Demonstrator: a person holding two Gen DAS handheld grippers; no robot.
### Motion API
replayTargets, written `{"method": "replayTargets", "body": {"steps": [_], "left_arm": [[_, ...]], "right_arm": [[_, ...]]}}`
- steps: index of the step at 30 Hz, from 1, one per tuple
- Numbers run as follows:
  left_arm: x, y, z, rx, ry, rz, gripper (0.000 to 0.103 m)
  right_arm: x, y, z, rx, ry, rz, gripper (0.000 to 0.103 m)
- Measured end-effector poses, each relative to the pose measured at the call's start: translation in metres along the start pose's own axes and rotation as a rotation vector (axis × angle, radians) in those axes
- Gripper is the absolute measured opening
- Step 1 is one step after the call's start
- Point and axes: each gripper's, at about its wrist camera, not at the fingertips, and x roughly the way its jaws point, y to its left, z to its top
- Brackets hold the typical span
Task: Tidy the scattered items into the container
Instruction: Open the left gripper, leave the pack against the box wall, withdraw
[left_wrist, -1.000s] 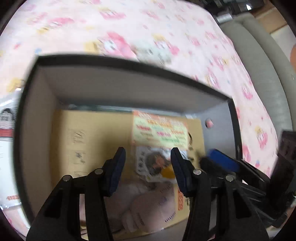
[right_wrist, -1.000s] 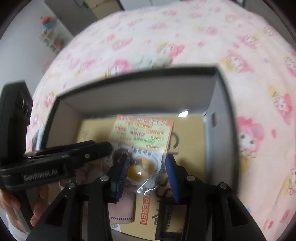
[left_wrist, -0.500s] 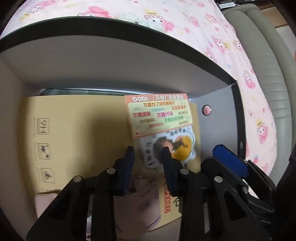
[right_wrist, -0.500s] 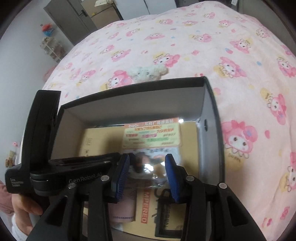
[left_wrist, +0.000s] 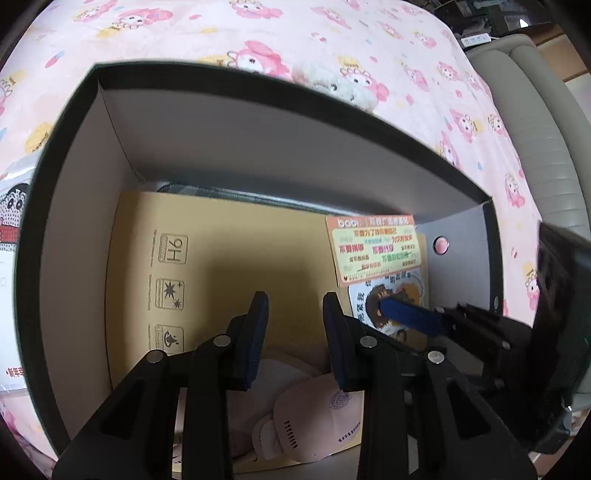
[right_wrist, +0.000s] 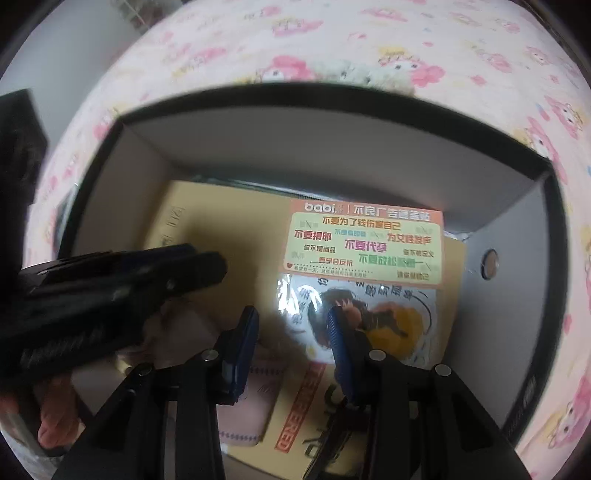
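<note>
A dark-rimmed box (left_wrist: 258, 144) with grey inner walls sits on the pink cartoon bedspread; it also shows in the right wrist view (right_wrist: 332, 147). Inside lie a tan cardboard sheet (left_wrist: 229, 266), a sticker pack (right_wrist: 365, 273) with an orange "babi" header, and a pink face mask (left_wrist: 314, 421). My left gripper (left_wrist: 295, 332) is open and empty over the cardboard, left of the sticker pack (left_wrist: 380, 266). My right gripper (right_wrist: 291, 332) is open and empty above the pack's lower left edge; one of its blue fingertips (left_wrist: 406, 314) shows in the left view.
A small white plush toy (left_wrist: 332, 85) lies on the bedspread just behind the box. A printed cartoon packet (left_wrist: 11, 221) lies left of the box. A grey padded sofa edge (left_wrist: 535, 147) runs along the right. A pink pouch (right_wrist: 243, 402) lies in the box.
The left gripper has opened wider and shifted left, off the sticker pack. The right gripper has opened too; the pack now lies flat in the box's right side.
</note>
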Motion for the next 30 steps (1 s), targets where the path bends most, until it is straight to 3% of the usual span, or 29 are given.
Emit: {"method": "replayTargets", "body": {"steps": [4, 9, 14, 20, 24, 28, 30], "left_arm": [[0.004, -0.004, 0.011, 0.005, 0.008, -0.009, 0.029], [0.01, -0.016, 0.016, 0.023, 0.013, -0.022, 0.029], [0.025, -0.026, 0.025, 0.025, 0.052, -0.063, 0.029], [0.035, -0.038, 0.029, 0.028, 0.096, -0.117, 0.029], [0.044, -0.044, 0.029, 0.027, 0.143, -0.206, 0.029], [0.04, -0.044, 0.032, 0.041, 0.142, -0.233, 0.03], [0.024, -0.04, 0.03, 0.052, 0.104, -0.262, 0.03]], "right_arm": [[0.005, 0.002, 0.0, -0.02, -0.003, -0.051, 0.036], [0.001, -0.015, -0.005, 0.061, -0.035, -0.229, 0.036], [-0.017, -0.022, -0.019, 0.156, -0.081, -0.1, 0.036], [-0.033, -0.026, -0.029, 0.189, -0.132, -0.088, 0.036], [-0.034, -0.023, -0.025, 0.179, -0.133, -0.106, 0.036], [-0.035, -0.02, -0.028, 0.179, -0.136, -0.118, 0.036], [-0.035, -0.022, -0.032, 0.191, -0.14, -0.106, 0.036]]}}
